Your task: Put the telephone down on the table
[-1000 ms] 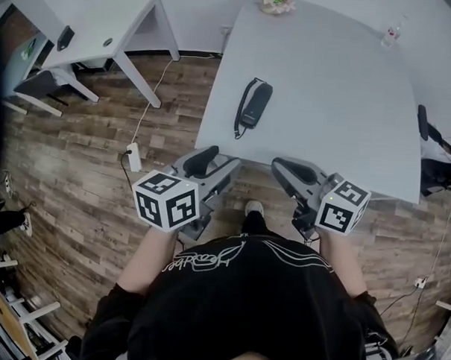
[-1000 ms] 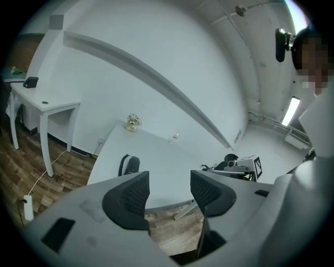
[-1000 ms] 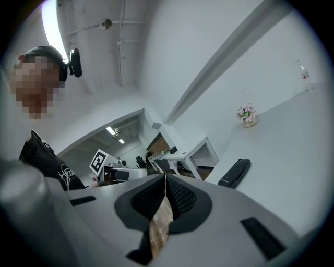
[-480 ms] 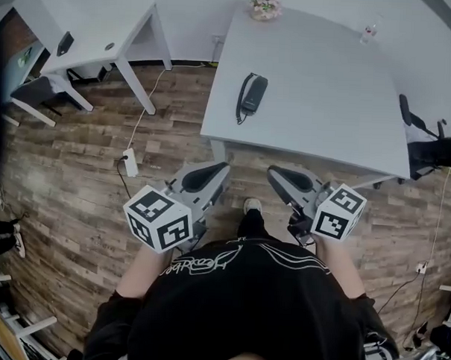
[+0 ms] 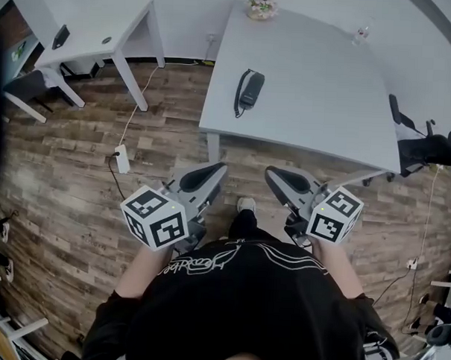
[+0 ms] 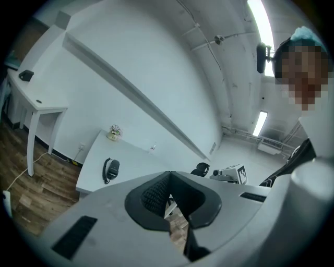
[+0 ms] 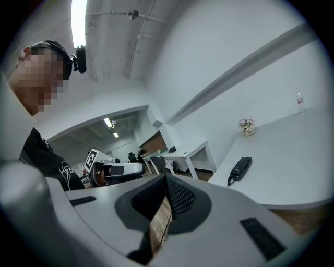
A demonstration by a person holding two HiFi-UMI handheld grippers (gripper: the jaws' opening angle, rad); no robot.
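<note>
The telephone (image 5: 249, 90) lies on the far surface (image 5: 326, 105), job seemingly done; the left claw (image 5: 213, 170) and right claw (image 5: 273, 175) are closed, empty.

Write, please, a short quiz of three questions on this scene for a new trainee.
1. True or false: the black corded telephone lies on the large grey table.
2. What stands at the table's far edge? A: a small pot of flowers; B: a laptop; C: a red mug.
3. Fill in: the left claw and the right claw are both ____ and hold nothing.
Key: 1 true; 2 A; 3 shut.
</note>
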